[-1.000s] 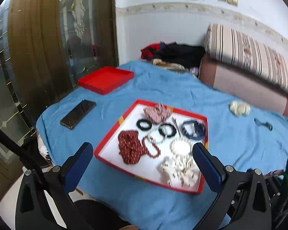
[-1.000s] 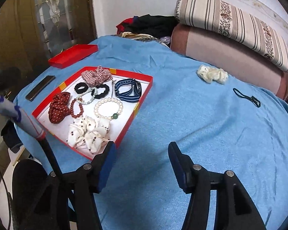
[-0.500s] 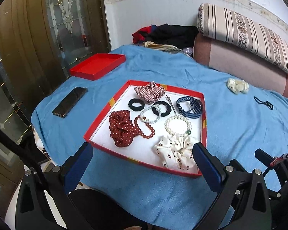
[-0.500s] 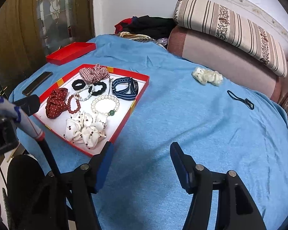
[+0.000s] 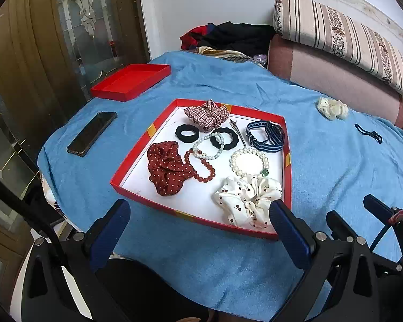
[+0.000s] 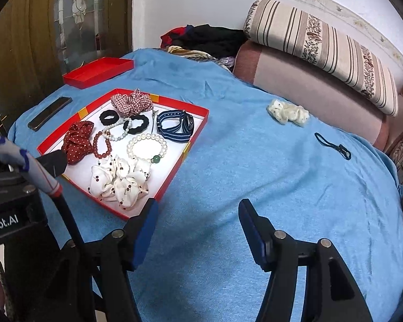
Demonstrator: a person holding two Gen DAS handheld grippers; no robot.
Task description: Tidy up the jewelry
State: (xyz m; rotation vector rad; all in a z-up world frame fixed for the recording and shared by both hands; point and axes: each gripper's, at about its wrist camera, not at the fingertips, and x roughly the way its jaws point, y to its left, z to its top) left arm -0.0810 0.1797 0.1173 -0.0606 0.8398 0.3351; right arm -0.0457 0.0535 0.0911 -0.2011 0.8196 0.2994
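A red tray with a white floor (image 5: 137,161) (image 6: 193,136) lies on the blue cloth. In it are a plaid scrunchie (image 5: 207,114), a dark red dotted scrunchie (image 5: 165,167), a white cherry-print scrunchie (image 5: 247,200) (image 6: 121,178), two black hair ties, bead bracelets (image 5: 249,161) and a blue striped watch (image 5: 266,135) (image 6: 176,124). A cream scrunchie (image 5: 331,108) (image 6: 288,114) and a dark cord (image 6: 333,145) lie on the cloth to the right. My left gripper (image 5: 198,224) is open and empty at the tray's near edge. My right gripper (image 6: 197,221) is open and empty over bare cloth.
An empty red lid (image 5: 131,80) and a black phone (image 5: 92,132) lie left of the tray. A sofa with a striped cushion (image 6: 322,51) borders the far right. A pile of clothes (image 5: 228,37) sits at the back. The cloth drops off at the near edge.
My left gripper has moved closer over the tray, so the tray fills more of its view. My right gripper shifted slightly. Both stay open and empty.
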